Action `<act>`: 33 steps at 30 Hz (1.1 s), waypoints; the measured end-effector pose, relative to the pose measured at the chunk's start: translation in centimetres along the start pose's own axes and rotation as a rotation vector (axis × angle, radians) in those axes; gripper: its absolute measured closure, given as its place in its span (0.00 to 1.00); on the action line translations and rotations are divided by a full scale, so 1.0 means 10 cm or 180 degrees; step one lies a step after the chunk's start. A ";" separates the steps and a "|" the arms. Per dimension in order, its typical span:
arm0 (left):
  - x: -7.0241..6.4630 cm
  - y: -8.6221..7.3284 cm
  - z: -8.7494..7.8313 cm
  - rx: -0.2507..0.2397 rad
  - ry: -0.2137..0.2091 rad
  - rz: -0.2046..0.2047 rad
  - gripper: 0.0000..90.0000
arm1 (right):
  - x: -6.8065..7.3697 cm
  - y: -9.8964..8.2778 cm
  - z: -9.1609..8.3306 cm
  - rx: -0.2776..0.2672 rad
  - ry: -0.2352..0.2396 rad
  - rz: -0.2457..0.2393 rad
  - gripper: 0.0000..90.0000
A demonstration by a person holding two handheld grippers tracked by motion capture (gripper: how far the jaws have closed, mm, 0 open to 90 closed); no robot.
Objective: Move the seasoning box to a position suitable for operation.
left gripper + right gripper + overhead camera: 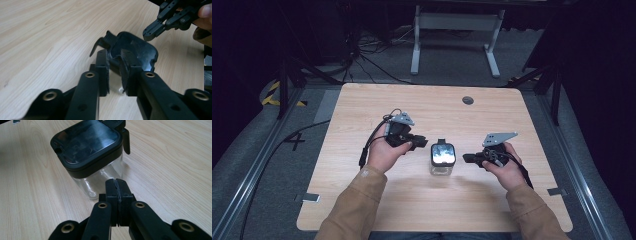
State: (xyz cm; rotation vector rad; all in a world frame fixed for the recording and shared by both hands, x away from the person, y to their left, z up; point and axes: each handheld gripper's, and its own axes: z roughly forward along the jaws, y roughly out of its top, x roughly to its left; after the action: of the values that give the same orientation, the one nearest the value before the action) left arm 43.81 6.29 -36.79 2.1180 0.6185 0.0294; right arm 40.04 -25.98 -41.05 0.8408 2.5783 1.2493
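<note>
A small clear jar with a black square lid (442, 155) stands upright at the middle of the wooden table (362, 200). My left gripper (422, 142) is just left of it, its jaws a narrow gap apart with nothing pinched. In the left gripper view that gripper (115, 60) points at the jar's lid (135, 50), whose latch tab sticks out to the left. My right gripper (466, 158) is close on the jar's right and shut on nothing. In the right gripper view its tips (116, 182) meet right before the jar (87, 142). The right gripper's shut tips (150, 33) hang over the lid's far corner.
A round grey grommet (468, 100) sits in the table's far edge. Beyond the table stand a white desk frame (457, 30) and loose cables (362, 50) on the floor. Bare wood lies all around the jar.
</note>
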 end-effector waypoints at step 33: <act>0.10 0.26 0.55 0.0091 0.0032 0.0027 1.00 | 0.01 -0.14 -0.13 -0.0048 -0.0044 0.0113 1.00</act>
State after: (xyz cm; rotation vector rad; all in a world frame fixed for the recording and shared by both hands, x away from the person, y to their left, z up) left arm 47.10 1.29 -38.17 2.1493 0.6191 0.0360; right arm 38.93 -27.51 -41.31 0.8929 2.5507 1.2663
